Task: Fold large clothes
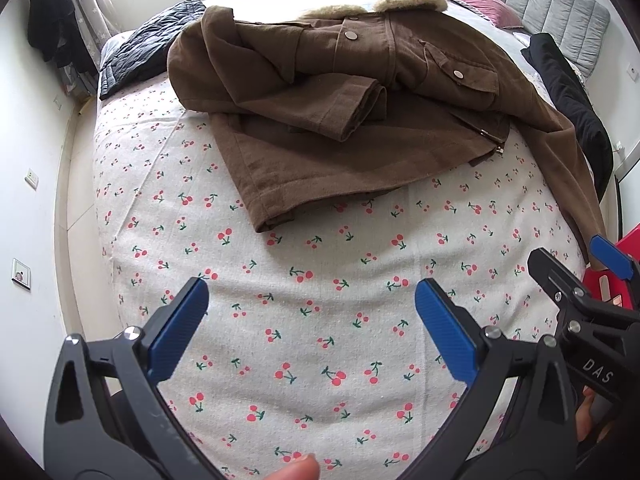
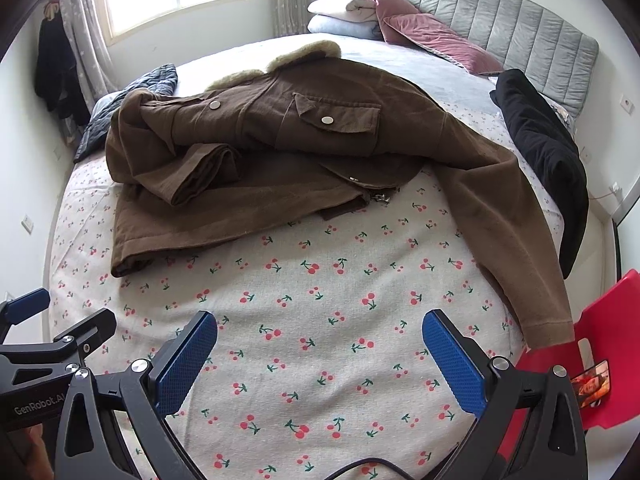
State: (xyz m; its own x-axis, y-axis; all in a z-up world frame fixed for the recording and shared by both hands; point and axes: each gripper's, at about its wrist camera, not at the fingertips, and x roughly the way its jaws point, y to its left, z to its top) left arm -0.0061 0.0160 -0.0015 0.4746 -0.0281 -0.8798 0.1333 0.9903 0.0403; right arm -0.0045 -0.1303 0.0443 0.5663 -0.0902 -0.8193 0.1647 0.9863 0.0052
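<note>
A brown jacket (image 1: pixel 320 92) with a fur collar (image 1: pixel 412 2) lies on the cherry-print bedsheet (image 1: pixel 320 320). Its left sleeve is folded across the chest. Its right sleeve (image 2: pixel 508 220) stretches out toward the bed's near right edge. The jacket also shows in the right wrist view (image 2: pixel 260 148). My left gripper (image 1: pixel 312 304) is open and empty above the sheet, short of the jacket's hem. My right gripper (image 2: pixel 320 336) is open and empty, also short of the jacket, with the sleeve cuff (image 2: pixel 548 332) to its right. Each gripper shows at the edge of the other's view.
A dark quilted garment (image 1: pixel 148 44) lies at the bed's far left. A black garment (image 2: pixel 540 152) lies on the right side. Pillows (image 2: pixel 400 20) and a grey headboard (image 2: pixel 500 20) are at the far end. A red chair (image 2: pixel 608 360) stands by the near right corner.
</note>
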